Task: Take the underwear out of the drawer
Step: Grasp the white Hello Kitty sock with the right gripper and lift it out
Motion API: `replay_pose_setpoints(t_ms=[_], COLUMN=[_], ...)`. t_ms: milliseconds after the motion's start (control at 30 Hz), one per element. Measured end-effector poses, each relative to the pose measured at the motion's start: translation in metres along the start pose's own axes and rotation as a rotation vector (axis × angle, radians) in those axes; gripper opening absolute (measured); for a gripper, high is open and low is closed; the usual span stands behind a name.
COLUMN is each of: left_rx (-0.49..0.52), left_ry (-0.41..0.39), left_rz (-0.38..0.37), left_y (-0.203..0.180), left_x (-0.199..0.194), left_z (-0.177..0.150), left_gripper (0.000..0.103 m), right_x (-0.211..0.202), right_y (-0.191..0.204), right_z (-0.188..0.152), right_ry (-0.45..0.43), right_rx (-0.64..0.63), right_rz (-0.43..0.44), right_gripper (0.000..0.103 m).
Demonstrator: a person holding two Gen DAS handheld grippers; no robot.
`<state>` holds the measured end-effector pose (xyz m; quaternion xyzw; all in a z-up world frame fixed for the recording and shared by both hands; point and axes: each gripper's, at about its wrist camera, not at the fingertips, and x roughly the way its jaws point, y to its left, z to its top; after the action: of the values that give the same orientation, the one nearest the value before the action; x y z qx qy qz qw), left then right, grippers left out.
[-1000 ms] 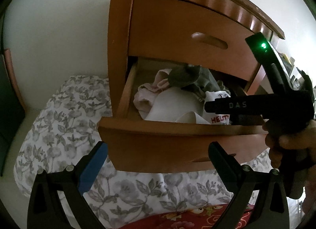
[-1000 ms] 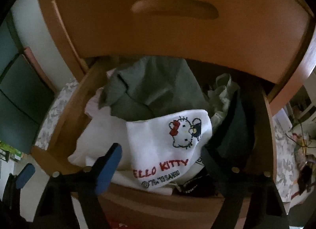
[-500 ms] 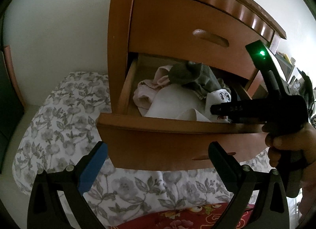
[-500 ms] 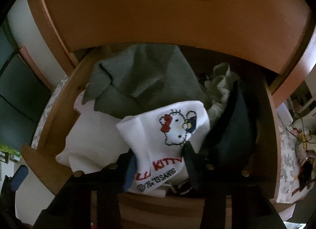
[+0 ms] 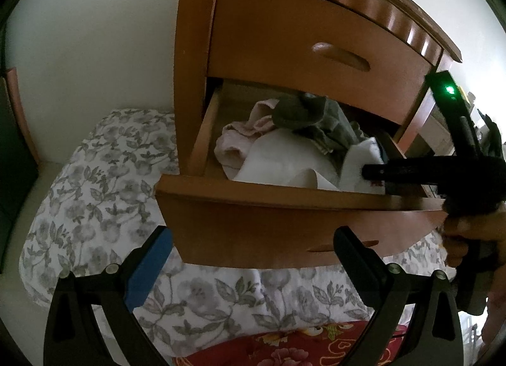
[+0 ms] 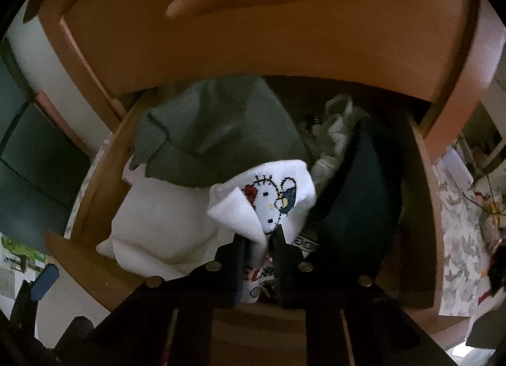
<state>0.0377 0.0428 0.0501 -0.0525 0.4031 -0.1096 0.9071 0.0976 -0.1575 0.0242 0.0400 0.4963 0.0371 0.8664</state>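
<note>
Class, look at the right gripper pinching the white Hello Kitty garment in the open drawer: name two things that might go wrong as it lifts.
1. The right gripper, which has just been closing, pinches only a folded edge of the white Hello Kitty garment; it may slip free.
2. The grey garment overlaps its top edge and might be dragged out of the drawer.
</note>
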Motion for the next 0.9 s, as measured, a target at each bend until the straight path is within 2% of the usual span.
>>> replay_pose_setpoints(t_ms=[333,600,900], left_rx=[0.008,0.017,0.049], left_ry=[0.01,0.014,0.014], left_rz=[0.005,0.017,0.04], left_y=[-0.003,-0.009,-0.025], left_x=[-0.001,-0.005,-0.014], left_z=[0.0,0.0,-0.001], left_gripper=[0.101,0.101,0.101], right_x=[-0.04,-0.091,-0.155], right_y=[-0.02,-0.023,-0.04], right_z=[-0.01,-0.008,-0.029], right_ry=[-0.086,-0.201,-0.322], right_rx=[0.066,0.076,0.094], right_rz=[0.051,0.083,0.09], right_gripper=[0.014,0.014,0.014])
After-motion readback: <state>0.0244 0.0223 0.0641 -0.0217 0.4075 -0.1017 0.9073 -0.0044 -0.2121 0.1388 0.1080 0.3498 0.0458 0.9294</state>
